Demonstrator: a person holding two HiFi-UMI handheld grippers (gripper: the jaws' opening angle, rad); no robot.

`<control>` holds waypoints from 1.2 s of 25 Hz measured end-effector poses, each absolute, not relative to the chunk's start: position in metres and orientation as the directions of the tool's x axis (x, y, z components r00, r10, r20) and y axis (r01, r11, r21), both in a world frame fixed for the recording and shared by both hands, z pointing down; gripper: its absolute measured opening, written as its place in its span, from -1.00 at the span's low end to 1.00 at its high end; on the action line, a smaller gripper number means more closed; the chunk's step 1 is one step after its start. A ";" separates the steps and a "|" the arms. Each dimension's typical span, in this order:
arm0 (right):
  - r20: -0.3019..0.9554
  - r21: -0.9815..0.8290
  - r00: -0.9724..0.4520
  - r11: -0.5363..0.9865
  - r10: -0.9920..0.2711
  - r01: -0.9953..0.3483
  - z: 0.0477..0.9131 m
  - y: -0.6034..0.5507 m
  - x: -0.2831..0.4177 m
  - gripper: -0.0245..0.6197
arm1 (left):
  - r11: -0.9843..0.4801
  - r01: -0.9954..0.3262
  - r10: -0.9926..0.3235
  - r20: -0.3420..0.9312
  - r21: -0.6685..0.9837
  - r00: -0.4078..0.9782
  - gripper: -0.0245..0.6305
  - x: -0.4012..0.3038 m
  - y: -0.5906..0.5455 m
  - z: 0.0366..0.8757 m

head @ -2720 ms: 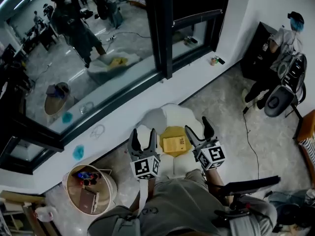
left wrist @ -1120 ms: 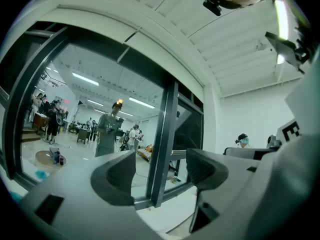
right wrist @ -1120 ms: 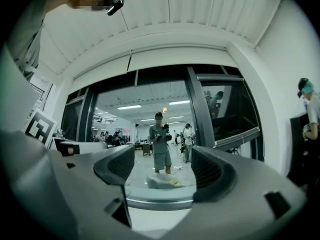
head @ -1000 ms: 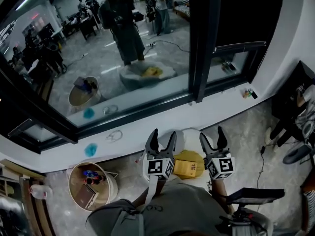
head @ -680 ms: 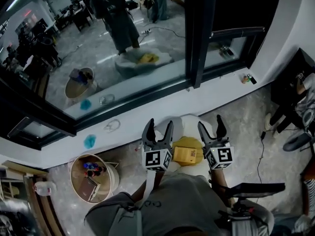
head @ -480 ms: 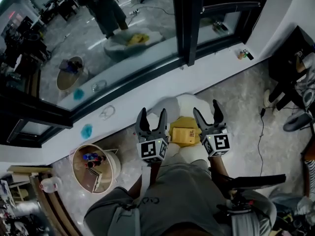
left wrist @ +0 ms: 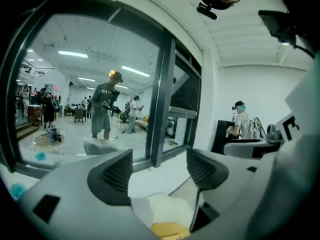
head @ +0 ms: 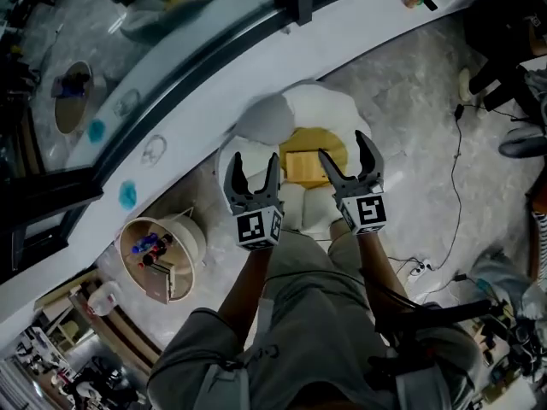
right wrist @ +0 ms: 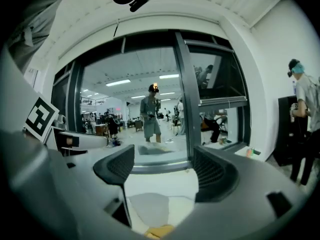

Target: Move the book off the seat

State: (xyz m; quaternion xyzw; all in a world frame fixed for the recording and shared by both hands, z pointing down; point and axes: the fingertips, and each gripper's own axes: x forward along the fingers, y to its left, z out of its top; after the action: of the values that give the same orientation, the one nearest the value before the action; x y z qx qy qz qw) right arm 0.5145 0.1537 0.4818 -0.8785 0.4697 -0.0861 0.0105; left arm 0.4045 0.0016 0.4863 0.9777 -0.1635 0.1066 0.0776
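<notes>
**Evidently both grippers frame the book, neither on it yet**

The book (head: 308, 166) lies flat on the yellow middle of the white seat (head: 338, 114), in the gap between the two tools and a little ahead of them. That placing suits a two-sided pick: with one tool on each flank, the person can likely close in on the book's opposite edges, or nudge it with one tool and lift it with the other.

The left gripper (head: 253, 167) has its jaws spread wide with nothing between them. In its own view only the window wall and floor show in the gap, and the book (left wrist: 170, 230) sits low, below and slightly right of the jaws. The right gripper (head: 345, 150) is equally wide and empty, with the book (right wrist: 160, 231) below and ahead of its jaws. A grey cushion (right wrist: 150, 206) lies just beyond the book on the seat. Neither tool touches the book or the seat, so the grasp is not yet made.
</notes>
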 end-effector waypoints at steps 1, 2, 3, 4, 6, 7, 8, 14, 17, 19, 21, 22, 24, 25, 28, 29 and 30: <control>0.159 -0.098 0.544 -0.561 -0.824 -0.822 0.501 0.154 0.518 0.21 | -0.937 -0.331 -0.295 0.253 0.113 0.921 0.08 0.411 0.001 0.507; 0.185 -0.100 0.543 -0.566 -0.819 -0.818 0.523 0.154 0.521 0.21 | -0.938 -0.328 -0.289 0.272 0.112 0.918 0.08 0.416 0.002 0.527; 0.214 -0.109 0.541 -0.571 -0.813 -0.814 0.547 0.156 0.522 0.21 | -0.938 -0.328 -0.284 0.295 0.112 0.912 0.08 0.419 0.003 0.548; 0.245 -0.125 0.537 -0.575 -0.808 -0.809 0.573 0.159 0.522 0.21 | -0.938 -0.328 -0.277 0.323 0.115 0.905 0.08 0.420 0.006 0.569; 0.307 -0.160 0.527 -0.588 -0.793 -0.793 0.622 0.167 0.520 0.21 | -0.939 -0.324 -0.257 0.387 0.117 0.885 0.08 0.422 0.013 0.612; 0.331 -0.174 0.525 -0.598 -0.784 -0.783 0.645 0.170 0.521 0.21 | -0.941 -0.318 -0.243 0.417 0.119 0.876 0.08 0.424 0.015 0.635; 0.351 -0.184 0.526 -0.608 -0.775 -0.773 0.668 0.171 0.523 0.21 | -0.941 -0.314 -0.232 0.444 0.122 0.866 0.09 0.426 0.017 0.659; 0.461 -0.232 0.502 -0.646 -0.731 -0.728 0.794 0.171 0.516 0.21 | -0.938 -0.321 -0.192 0.575 0.130 0.795 0.11 0.422 0.027 0.787; 0.511 -0.239 0.498 -0.672 -0.701 -0.701 0.852 0.172 0.514 0.21 | -0.935 -0.324 -0.173 0.618 0.141 0.767 0.11 0.421 0.028 0.846; 0.542 -0.250 0.499 -0.696 -0.676 -0.673 0.889 0.175 0.512 0.21 | -0.935 -0.323 -0.158 0.646 0.144 0.747 0.12 0.418 0.030 0.883; 0.570 -0.261 0.491 -0.712 -0.658 -0.652 0.922 0.177 0.509 0.21 | -0.933 -0.326 -0.145 0.673 0.150 0.726 0.13 0.413 0.032 0.917; 0.582 -0.264 0.484 -0.715 -0.654 -0.648 0.938 0.177 0.507 0.21 | -0.930 -0.332 -0.138 0.684 0.159 0.716 0.13 0.410 0.033 0.933; 0.600 -0.265 0.468 -0.714 -0.649 -0.648 0.966 0.176 0.500 0.21 | -0.919 -0.349 -0.125 0.704 0.183 0.699 0.13 0.404 0.035 0.963; 0.609 -0.266 0.459 -0.712 -0.647 -0.650 0.980 0.175 0.496 0.21 | -0.914 -0.357 -0.120 0.712 0.192 0.692 0.13 0.401 0.035 0.978; 0.635 -0.272 0.431 -0.708 -0.641 -0.652 1.019 0.174 0.487 0.21 | -0.905 -0.369 -0.100 0.738 0.212 0.668 0.13 0.392 0.037 1.023; 0.645 -0.272 0.422 -0.707 -0.637 -0.653 1.033 0.175 0.486 0.21 | -0.901 -0.374 -0.089 0.748 0.221 0.657 0.13 0.391 0.039 1.039; 0.655 -0.269 0.413 -0.706 -0.633 -0.655 1.046 0.177 0.485 0.21 | -0.898 -0.376 -0.078 0.757 0.230 0.649 0.13 0.390 0.040 1.055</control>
State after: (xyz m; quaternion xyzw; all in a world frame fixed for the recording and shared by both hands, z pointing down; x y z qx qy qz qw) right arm 0.4850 0.1770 1.0462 -0.8405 0.3830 -0.3830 -0.0145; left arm 0.3898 0.0397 1.0547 0.8886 -0.1277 0.3990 0.1866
